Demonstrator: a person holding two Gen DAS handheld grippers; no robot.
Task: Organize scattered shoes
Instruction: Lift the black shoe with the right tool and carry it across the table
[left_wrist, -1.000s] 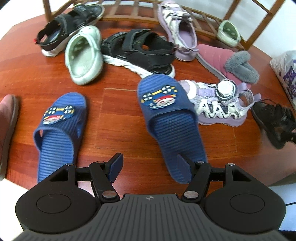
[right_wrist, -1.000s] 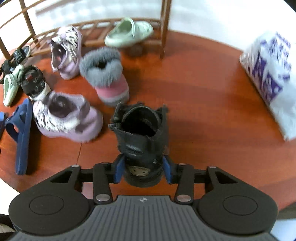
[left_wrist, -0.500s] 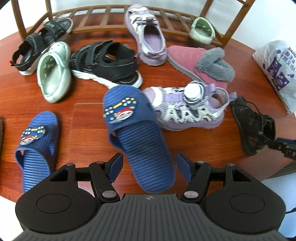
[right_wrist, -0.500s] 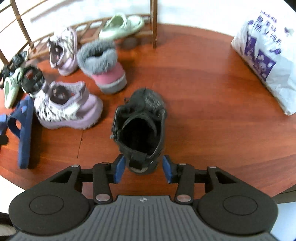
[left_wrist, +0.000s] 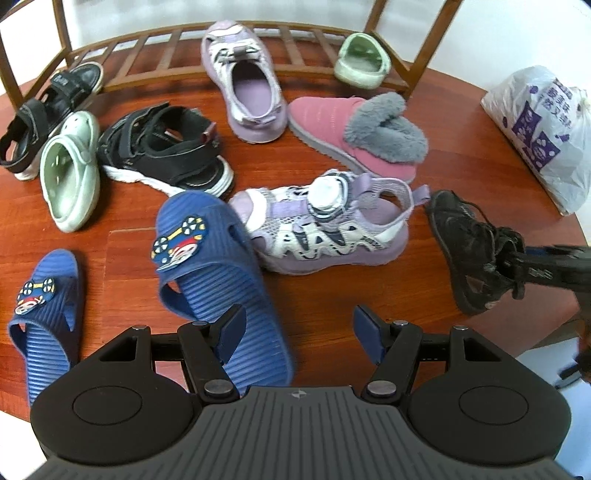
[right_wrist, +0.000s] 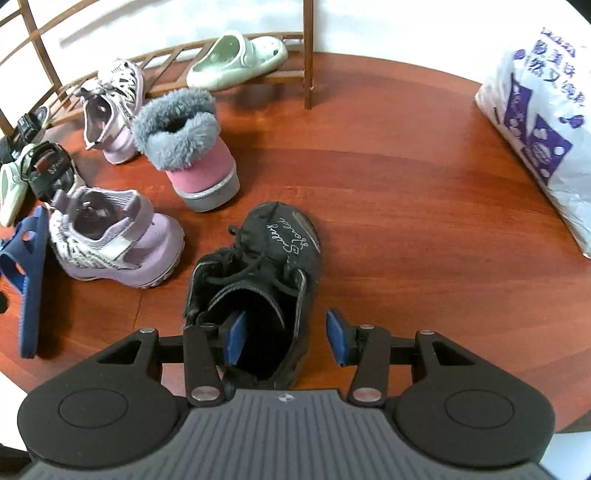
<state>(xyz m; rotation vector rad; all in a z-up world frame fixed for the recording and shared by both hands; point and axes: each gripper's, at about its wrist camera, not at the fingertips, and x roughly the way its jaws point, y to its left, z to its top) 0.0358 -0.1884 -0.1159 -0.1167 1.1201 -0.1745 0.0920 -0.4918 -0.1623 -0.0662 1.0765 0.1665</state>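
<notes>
Black shoe (right_wrist: 258, 280) beside the purple sneaker (right_wrist: 114, 240): your right gripper (right_wrist: 286, 338) straddles its collar, unclamped; left gripper (left_wrist: 299, 338) spread wide.

the heel of the blue slipper (left_wrist: 218, 280) disappears behind the left gripper (left_wrist: 297, 334), whose body covers the bottom of the left wrist view. a second blue slipper (left_wrist: 38, 314) is partly cut by that body too. the black shoe (right_wrist: 255, 288) has its heel hidden under the right gripper (right_wrist: 284, 338); whether either blue pad touches it cannot be told. the plastic bag (right_wrist: 543, 122) runs off the right edge, its print too small to read. the black sandal (right_wrist: 26, 125) is clipped at the left edge.
</notes>
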